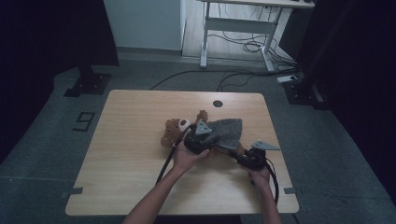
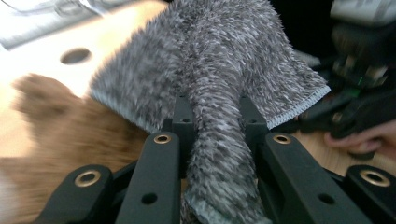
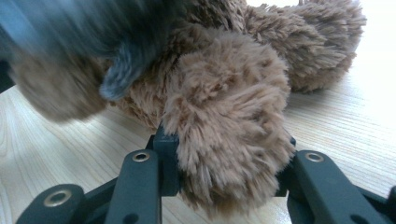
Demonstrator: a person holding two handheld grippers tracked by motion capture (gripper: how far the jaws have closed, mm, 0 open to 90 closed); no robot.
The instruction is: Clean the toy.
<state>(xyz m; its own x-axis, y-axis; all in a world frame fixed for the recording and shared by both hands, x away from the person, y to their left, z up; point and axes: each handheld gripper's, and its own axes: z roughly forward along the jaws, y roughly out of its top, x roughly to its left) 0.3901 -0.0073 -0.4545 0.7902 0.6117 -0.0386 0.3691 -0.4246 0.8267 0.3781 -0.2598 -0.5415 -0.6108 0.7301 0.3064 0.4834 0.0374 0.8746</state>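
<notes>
A brown teddy bear (image 1: 173, 130) lies in the middle of the wooden table (image 1: 135, 158), head to the left. A grey fuzzy cloth (image 1: 227, 128) covers its body. My left gripper (image 1: 201, 140) is at the cloth's near-left edge. In the left gripper view, the gripper (image 2: 215, 116) is shut on a bunched fold of the grey cloth (image 2: 210, 70), with the bear's brown fur (image 2: 70, 135) to the left. My right gripper (image 1: 245, 156) is at the bear's lower end. In the right gripper view, the gripper (image 3: 224, 140) is shut on a brown plush leg (image 3: 229, 107); a blurred edge of grey cloth (image 3: 116, 74) hangs behind.
A round cable hole (image 1: 217, 103) sits near the table's far edge. Beyond the table stand a white desk frame (image 1: 243, 23) with loose cables (image 1: 252, 46) on the floor, and black stand bases (image 1: 88, 84) at both sides.
</notes>
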